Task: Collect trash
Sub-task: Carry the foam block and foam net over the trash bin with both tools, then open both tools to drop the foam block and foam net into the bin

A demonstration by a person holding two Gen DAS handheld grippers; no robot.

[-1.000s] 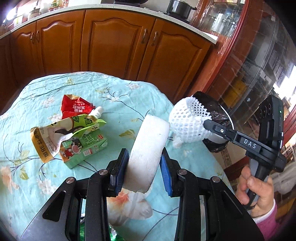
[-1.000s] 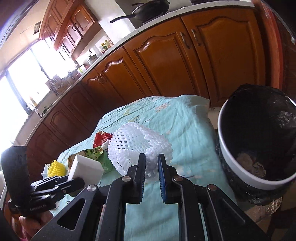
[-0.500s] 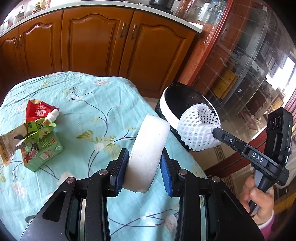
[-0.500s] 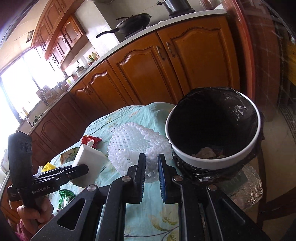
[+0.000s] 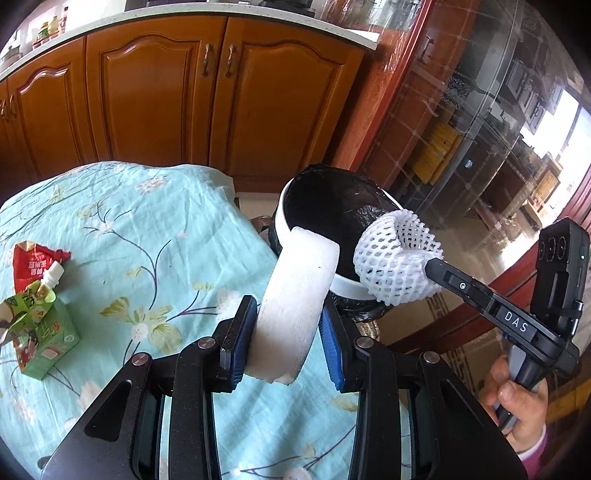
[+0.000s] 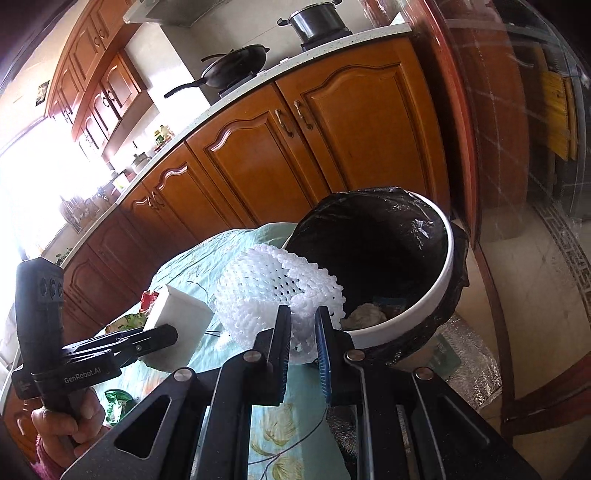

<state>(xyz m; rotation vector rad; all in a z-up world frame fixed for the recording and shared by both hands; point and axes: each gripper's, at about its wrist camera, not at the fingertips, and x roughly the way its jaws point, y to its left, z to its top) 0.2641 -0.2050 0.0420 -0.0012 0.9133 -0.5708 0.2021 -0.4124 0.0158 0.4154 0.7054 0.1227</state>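
Brown wooden cupboards (image 5: 155, 99) fill the back of the kitchen, with a black pan (image 6: 236, 68) and a dark pot (image 6: 317, 24) up on the counter

Next comes the table, covered with a light blue cloth (image 5: 155, 229) with flowers on it. Just past the table edge stands a bin (image 6: 439, 273) with a white rim and a black bag inside. Some scraps lie at the bottom of it

The left gripper (image 5: 288, 339) squeezes a thick white foam block (image 5: 295, 295) between its blue pads. The block stands up on its edge, and its top sits in front of the near rim of the bin. In the right wrist view this block (image 6: 177, 314) hangs above the cloth, held by the left gripper (image 6: 162, 338), with a hand (image 6: 62, 424) on the handle

The right gripper (image 6: 300, 339) is almost closed and pinches a white foam net (image 6: 273, 295). The net hangs at the rim of the bin. In the left wrist view the net (image 5: 395, 262) is over the bin's near rim, and a hand (image 5: 517, 402) in a pink sleeve holds that gripper

Far left on the cloth lie a green drink carton (image 5: 40, 339) with a torn top, a small pouch with a white cap (image 5: 51, 275), and a red wrapper (image 5: 33, 258) touching it
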